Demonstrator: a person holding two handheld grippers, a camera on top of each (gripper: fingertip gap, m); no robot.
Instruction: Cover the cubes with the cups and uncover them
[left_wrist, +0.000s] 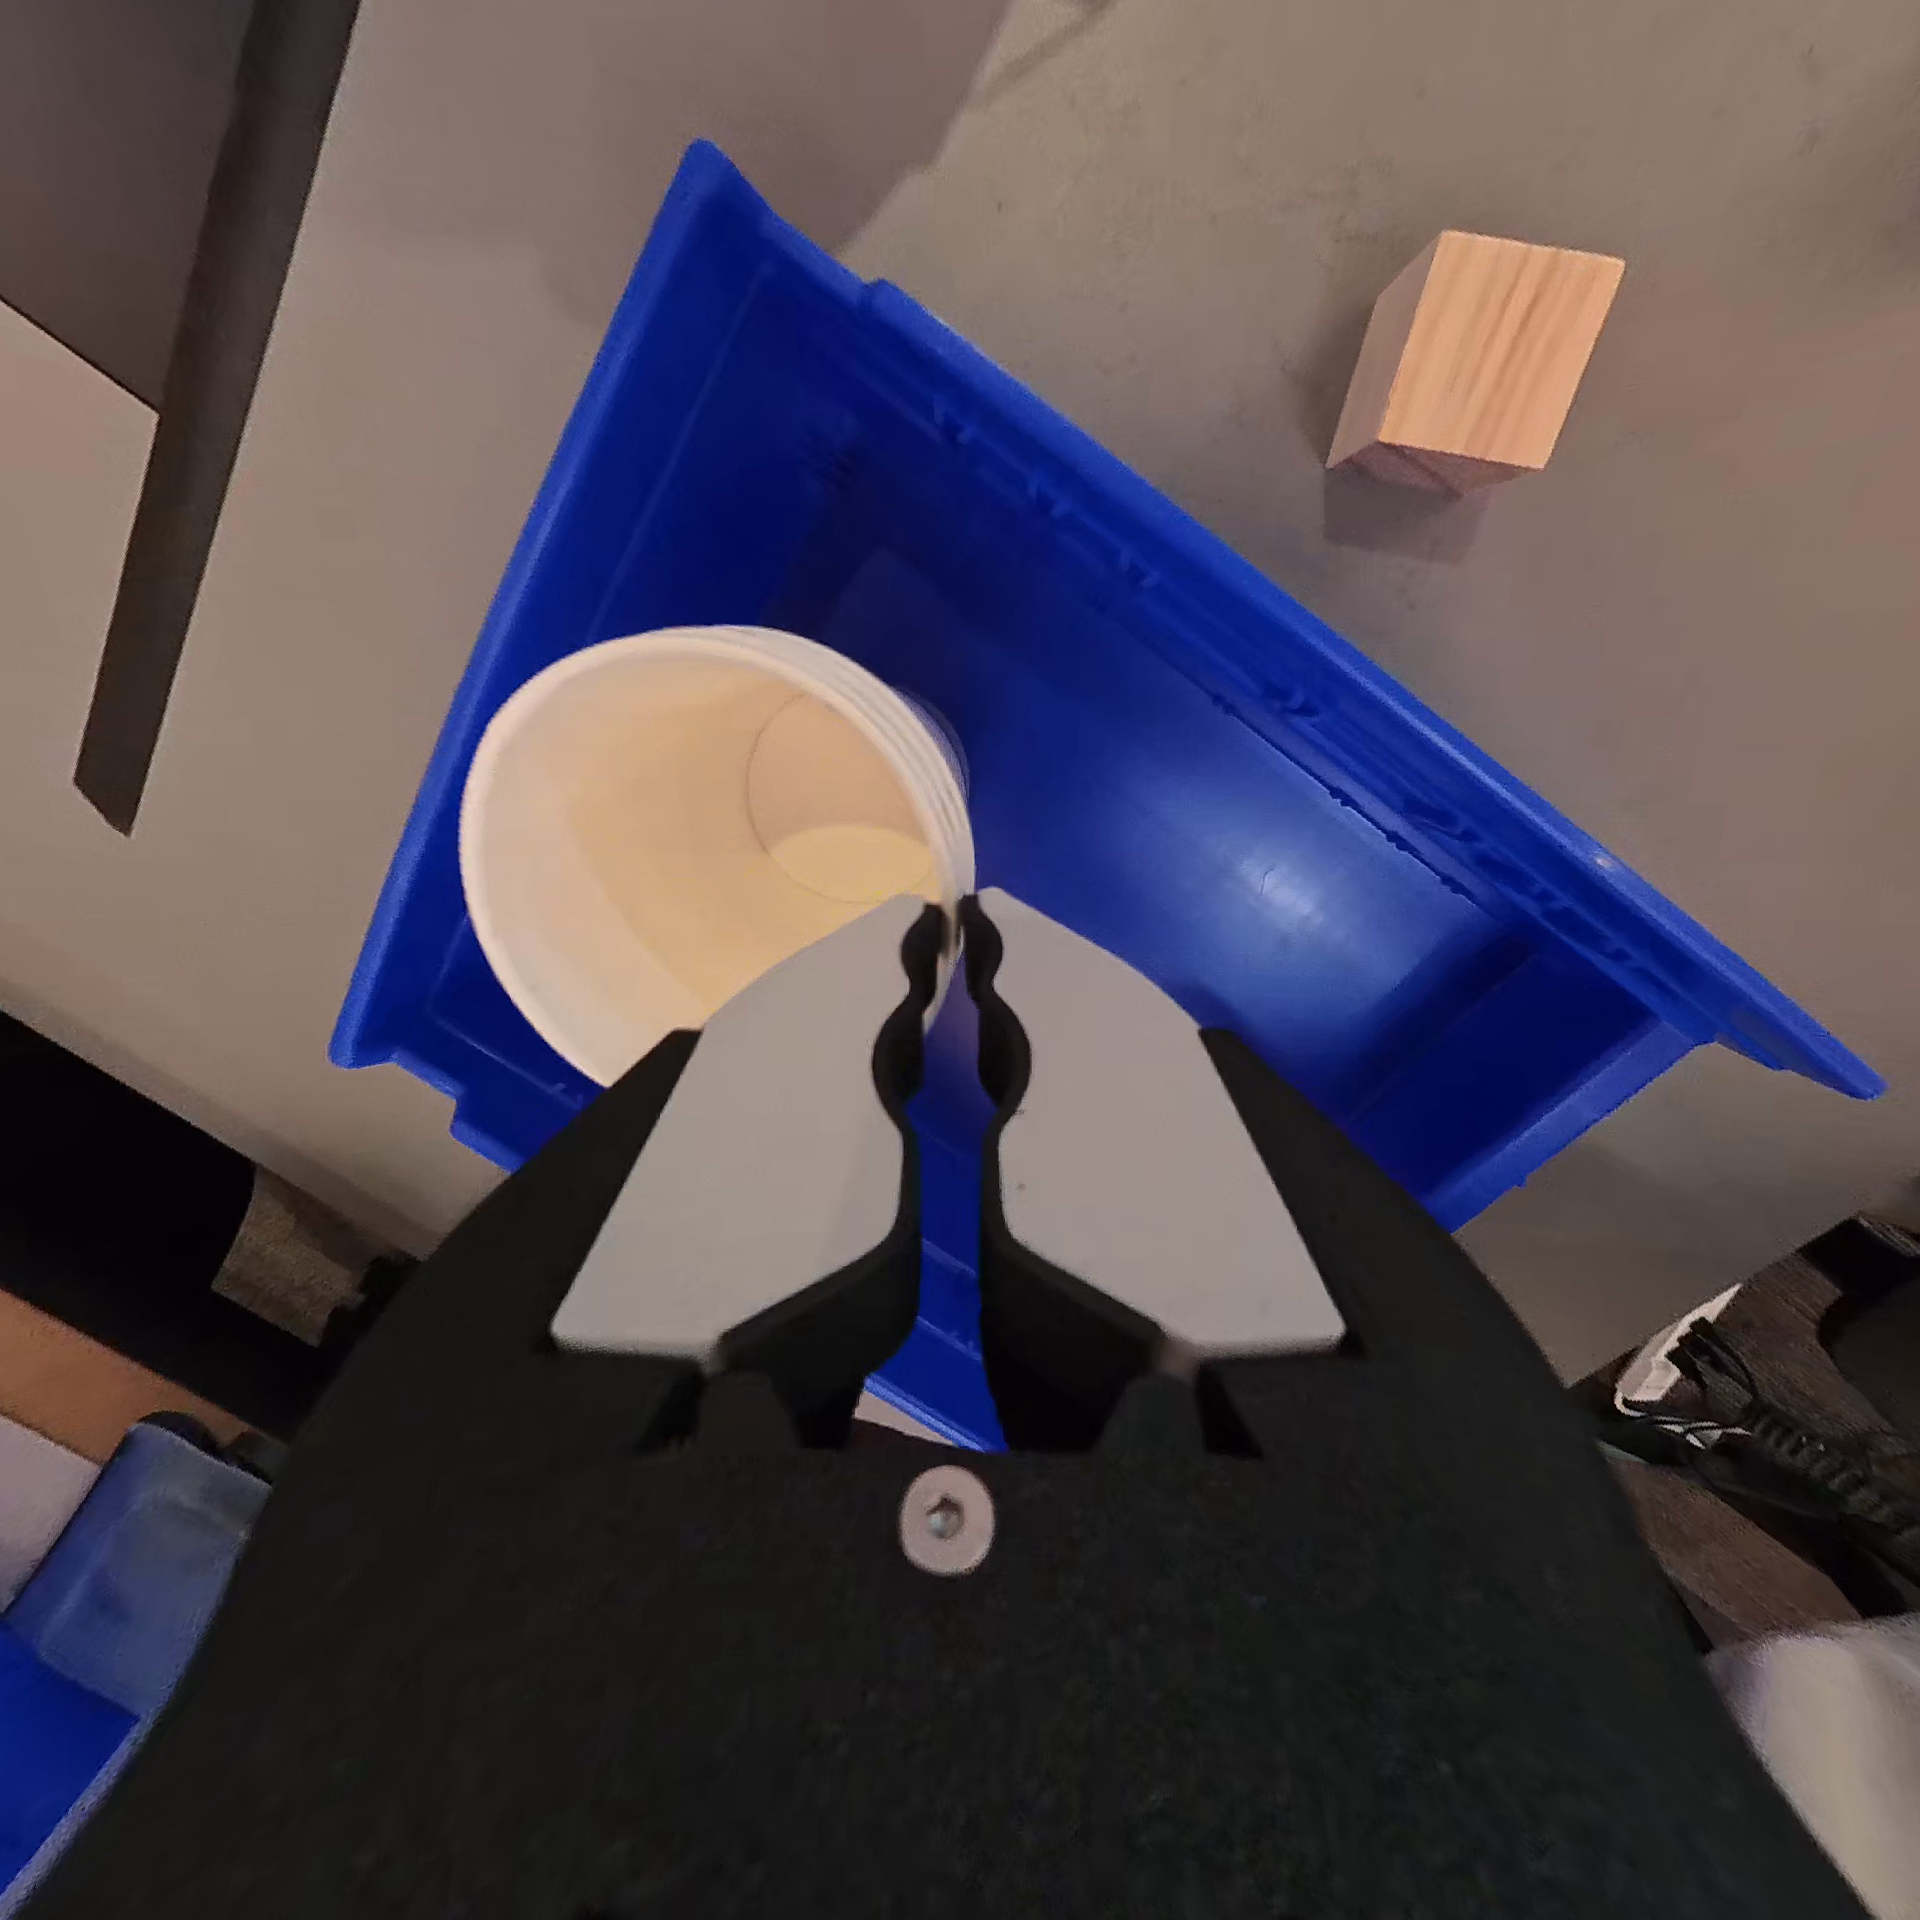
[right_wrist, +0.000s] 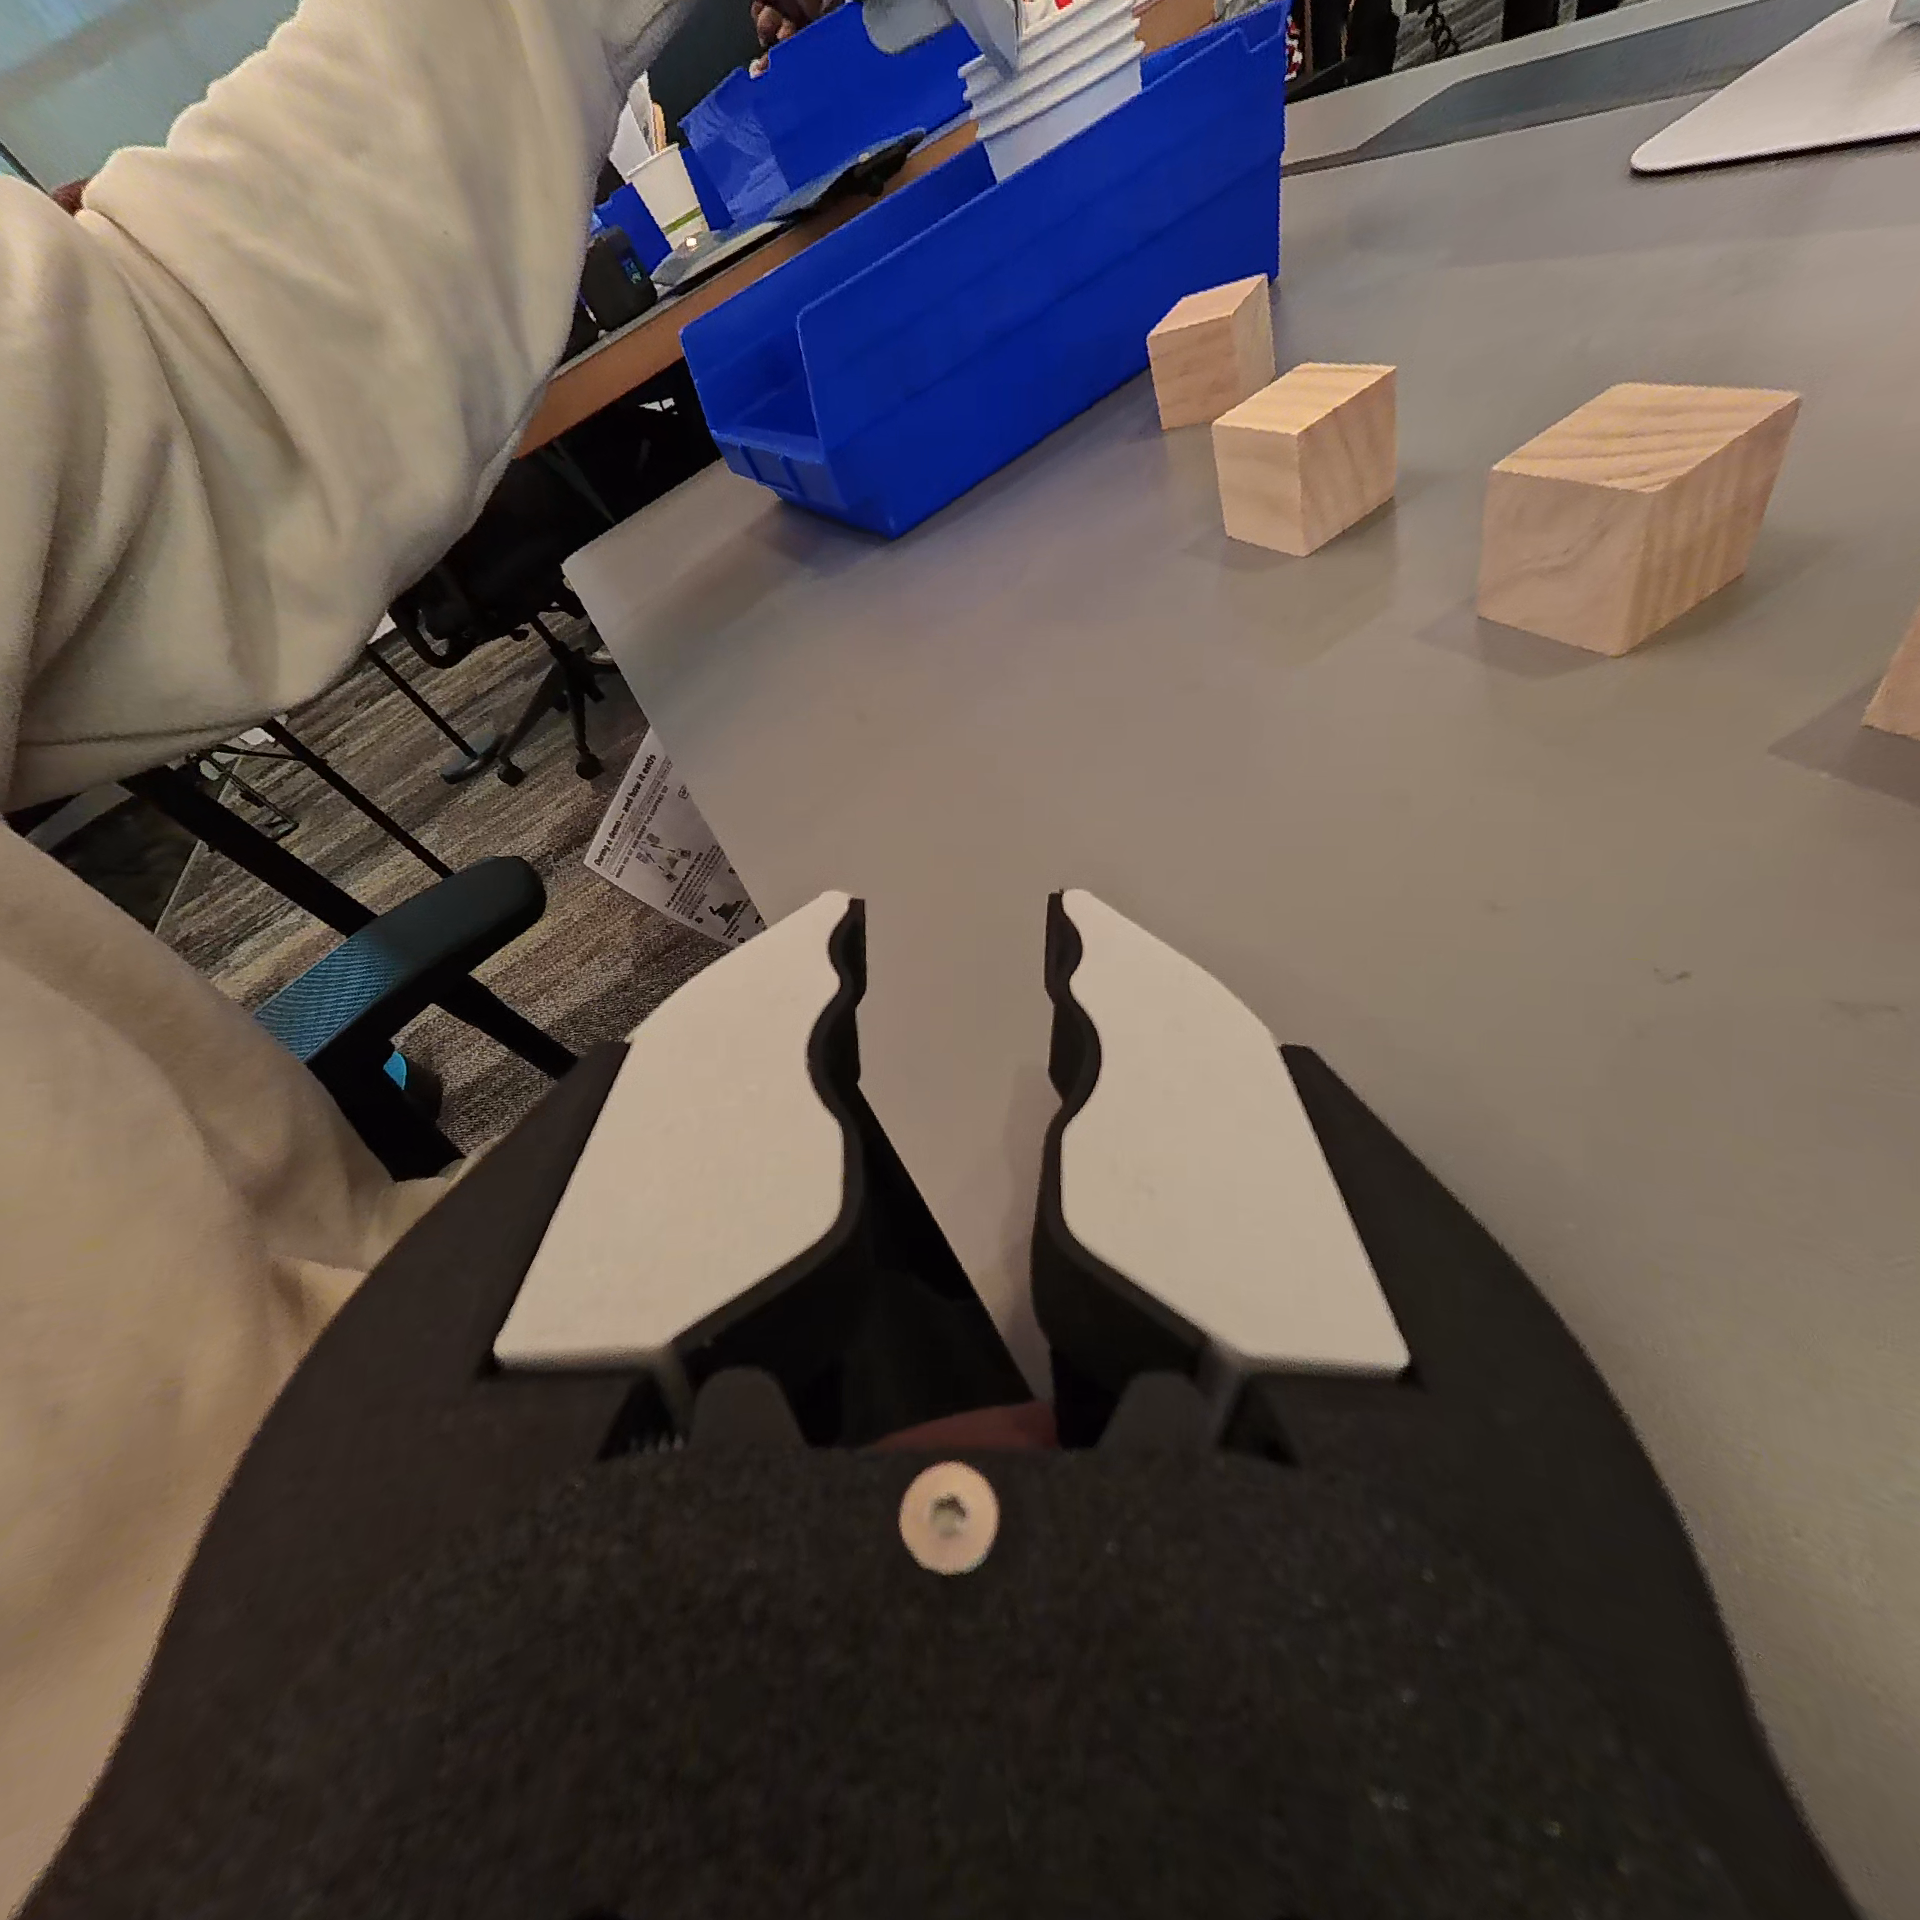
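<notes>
In the left wrist view a stack of several white paper cups (left_wrist: 675, 831) hangs over a blue plastic bin (left_wrist: 1143, 790). My left gripper (left_wrist: 951, 914) is shut on the stack's rim, one finger inside, one outside. One wooden cube (left_wrist: 1475, 364) stands on the grey table to the right of the bin. In the right wrist view my right gripper (right_wrist: 954, 914) is open and empty, low over the grey table (right_wrist: 1351, 935). Three wooden cubes (right_wrist: 1210, 348) (right_wrist: 1304, 457) (right_wrist: 1631, 514) stand in a row ahead to the right; a fourth shows at the right edge (right_wrist: 1896, 675). The cup stack also shows in the right wrist view (right_wrist: 1049, 94), above the blue bin (right_wrist: 987, 312).
A person's cream sleeve (right_wrist: 260, 364) fills the left of the right wrist view. The table's left edge runs close beside my right gripper, with an office chair (right_wrist: 416, 956) and carpet below. A pale flat base (right_wrist: 1787, 104) lies at the far right. Another blue bin (right_wrist: 821, 104) stands behind.
</notes>
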